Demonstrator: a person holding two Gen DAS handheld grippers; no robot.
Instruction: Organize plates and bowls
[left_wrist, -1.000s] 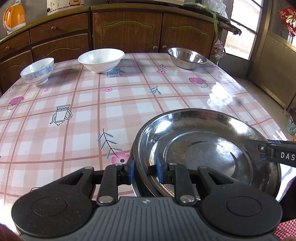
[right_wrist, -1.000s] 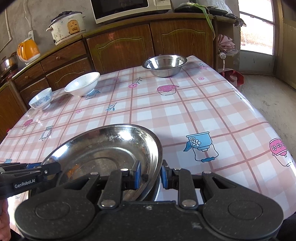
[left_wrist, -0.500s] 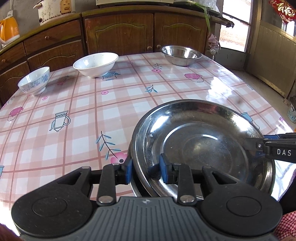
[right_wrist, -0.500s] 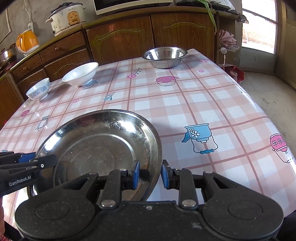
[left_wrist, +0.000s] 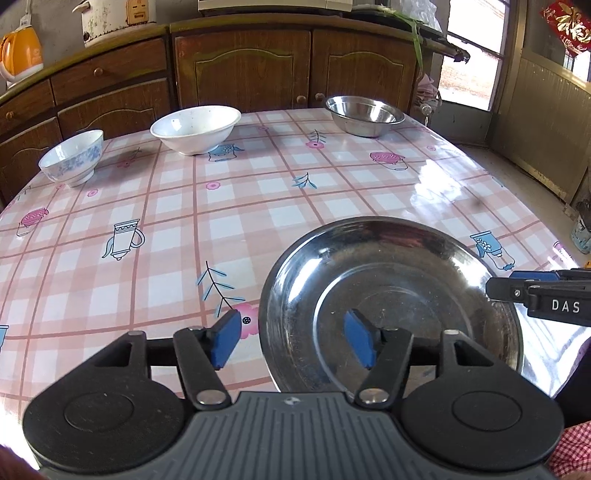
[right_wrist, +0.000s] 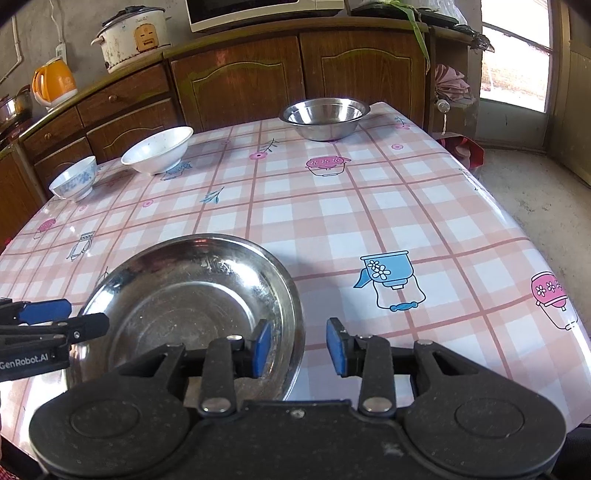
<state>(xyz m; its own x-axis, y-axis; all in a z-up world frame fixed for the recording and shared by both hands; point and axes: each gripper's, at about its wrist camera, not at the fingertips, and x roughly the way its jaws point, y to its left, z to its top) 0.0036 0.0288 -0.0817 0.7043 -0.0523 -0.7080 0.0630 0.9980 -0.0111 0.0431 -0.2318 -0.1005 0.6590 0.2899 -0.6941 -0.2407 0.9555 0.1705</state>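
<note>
**You are letting go of the steel plate near the front edge**

You are holding both tools over the steel plate (left_wrist: 391, 306), one at each side of it. The left gripper (left_wrist: 291, 341) is straddling the plate's left rim, one blue pad outside over the cloth and the other inside over the dish; its jaws have just been opening and the pads are standing clear of the metal. The right gripper (right_wrist: 298, 347) is doing the same at the right rim, its jaws also just opening, with the rim passing between the pads but no longer pinched. So neither tool is gripping anything now. A wide, shallow dish like this is awkward to pinch from one side, which is probably why you are working it from both rims at once.

The plate is sitting flat on the table (right_wrist: 424, 206) at the near edge, well apart from the rest. The steel bowl (right_wrist: 325, 118), the white bowl (left_wrist: 195, 129) and the small blue-patterned bowl (left_wrist: 72, 157) are waiting in a loose row along the far edge, none touching another, so I judge the sorting is only getting started.

The table is wearing a glossy pink-checked oilcloth that is catching strong window glare; steel is likely sliding easily on it. Behind it, brown wooden cabinets (right_wrist: 236, 85) are carrying a rice cooker (right_wrist: 133, 37) and an orange kettle (right_wrist: 53, 83).
</note>
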